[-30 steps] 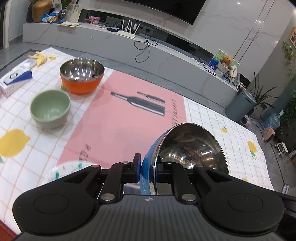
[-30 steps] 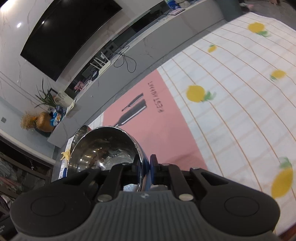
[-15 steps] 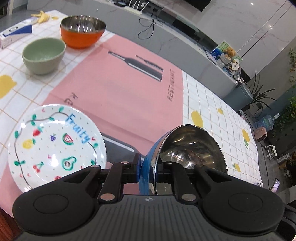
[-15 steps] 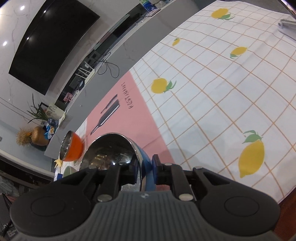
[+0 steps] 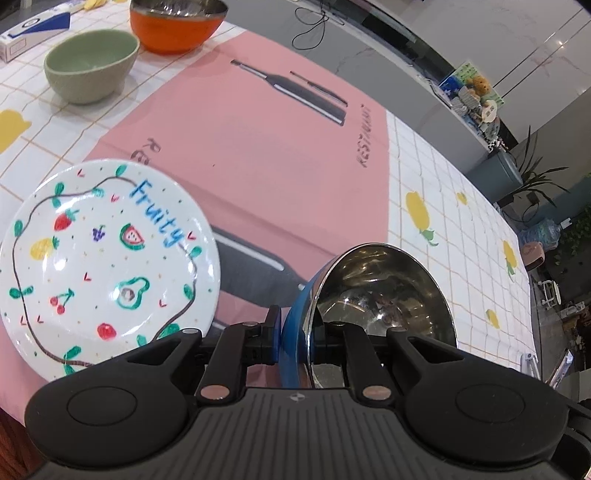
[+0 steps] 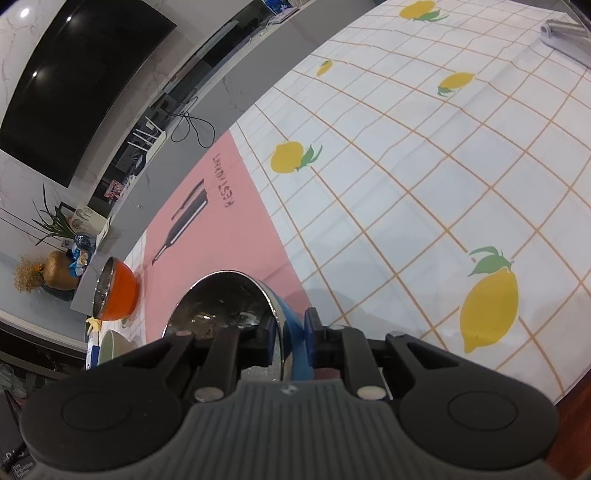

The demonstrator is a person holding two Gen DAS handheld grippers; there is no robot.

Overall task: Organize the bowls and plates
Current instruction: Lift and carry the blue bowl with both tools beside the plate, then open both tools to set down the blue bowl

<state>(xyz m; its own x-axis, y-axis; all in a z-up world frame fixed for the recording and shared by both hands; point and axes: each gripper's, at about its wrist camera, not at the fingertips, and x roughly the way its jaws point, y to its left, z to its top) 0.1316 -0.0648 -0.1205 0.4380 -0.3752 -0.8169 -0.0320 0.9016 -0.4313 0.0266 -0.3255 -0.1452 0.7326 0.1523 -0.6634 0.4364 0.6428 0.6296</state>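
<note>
Far-left corner of the bench: green bowl (image 5: 90, 65) and orange bowl (image 5: 177, 24) side by side, not nested; the fruit plate (image 5: 107, 266) sits alone by the near edge. Left hand-held gripper (image 5: 295, 341) and right hand-held gripper (image 6: 291, 341) both pinch the blue steel bowl's (image 5: 384, 295) rim, tilted above the pink mat (image 5: 258, 147) – sorting barely begun, I'd say

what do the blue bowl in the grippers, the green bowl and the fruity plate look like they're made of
Blue bowl: polished steel inside, mirror reflections show; blue outer coat, likely paint or enamel.
Green bowl: matte, thick-walled, no sharp glare; ceramic or plastic, hard to tell.
Fruity plate: glossy white with bright highlights and coloured drawings, probably glazed ceramic.
</note>
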